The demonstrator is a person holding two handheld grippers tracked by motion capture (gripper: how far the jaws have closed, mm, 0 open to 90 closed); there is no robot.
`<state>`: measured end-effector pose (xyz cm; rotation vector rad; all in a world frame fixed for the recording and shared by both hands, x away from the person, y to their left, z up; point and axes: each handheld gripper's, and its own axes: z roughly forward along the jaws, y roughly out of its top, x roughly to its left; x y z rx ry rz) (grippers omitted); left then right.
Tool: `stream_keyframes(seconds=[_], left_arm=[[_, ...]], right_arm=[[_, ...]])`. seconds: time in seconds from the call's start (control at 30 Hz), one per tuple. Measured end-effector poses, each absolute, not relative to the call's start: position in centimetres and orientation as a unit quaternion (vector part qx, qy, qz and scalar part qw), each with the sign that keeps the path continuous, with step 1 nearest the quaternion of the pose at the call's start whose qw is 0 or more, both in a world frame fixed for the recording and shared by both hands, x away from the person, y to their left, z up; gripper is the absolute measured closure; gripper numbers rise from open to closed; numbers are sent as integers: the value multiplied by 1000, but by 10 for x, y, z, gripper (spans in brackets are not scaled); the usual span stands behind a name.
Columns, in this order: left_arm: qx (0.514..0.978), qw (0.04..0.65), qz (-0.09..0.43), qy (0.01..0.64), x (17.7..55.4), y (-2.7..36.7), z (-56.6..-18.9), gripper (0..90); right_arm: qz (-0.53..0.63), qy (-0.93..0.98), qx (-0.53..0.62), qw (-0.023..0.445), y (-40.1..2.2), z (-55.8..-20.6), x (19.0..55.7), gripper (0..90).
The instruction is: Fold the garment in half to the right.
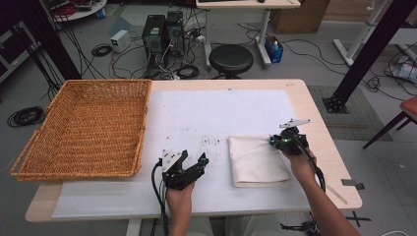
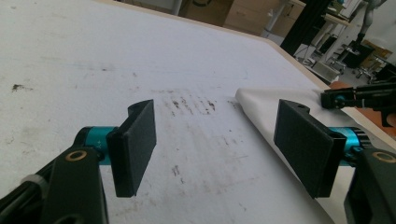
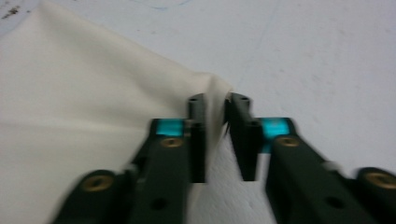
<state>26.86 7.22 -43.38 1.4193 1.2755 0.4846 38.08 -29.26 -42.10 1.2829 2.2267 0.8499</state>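
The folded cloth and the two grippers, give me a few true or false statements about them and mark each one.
1. The folded cloth lies inside the wicker basket. False: it lies on the table's white mat, right of the basket.
2. The left gripper holds nothing, jaws wide apart. True.
3. The right gripper has a cloth corner between its jaws. True.
4. The basket holds folded cloths. False: nothing lies in it.
5. The left gripper touches the cloth. False: it hovers over bare mat beside it.

The left gripper [image 1: 189, 158] hovered near the table's front edge, jaws wide apart with nothing between them. The right gripper [image 1: 280, 141] sat toward the table's right edge, jaws narrowly parted around a cloth corner [image 3: 212, 100].
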Motion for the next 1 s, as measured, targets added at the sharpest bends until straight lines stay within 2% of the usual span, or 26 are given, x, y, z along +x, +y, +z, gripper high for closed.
stream_keyframes(seconds=[0.03,0.17,0.27,0.3,0.4,0.5,0.53,0.57,0.7,0.77,0.8,1.0], left_arm=[[599,554,206,539,268,72,-433,298],[595,555,208,542,267,74,-433,298],[596,553,206,545,269,75,-434,298],[596,554,205,545,269,76,-433,298],[596,555,207,542,270,76,-431,298],[595,561,209,537,272,79,-426,296],[595,561,209,537,272,79,-426,283],[596,561,211,534,273,80,-424,277],[601,560,217,527,275,83,-416,260],[603,558,221,526,278,87,-412,260],[605,557,219,526,279,88,-412,260],[613,551,217,523,285,91,-410,260]], right_arm=[[321,795,467,215,-295,-418,375,663],[399,783,424,221,-299,-408,327,697],[398,800,397,209,-295,-417,310,697],[366,823,387,196,-292,-432,301,697],[347,828,394,197,-296,-444,299,696],[357,814,401,221,-307,-442,291,543],[357,814,401,221,-307,-442,291,543],[383,797,412,221,-314,-436,287,407],[414,755,445,249,-335,-421,286,194],[417,743,454,262,-344,-415,287,173],[417,738,458,268,-348,-412,287,109],[424,723,469,279,-362,-406,291,103]])
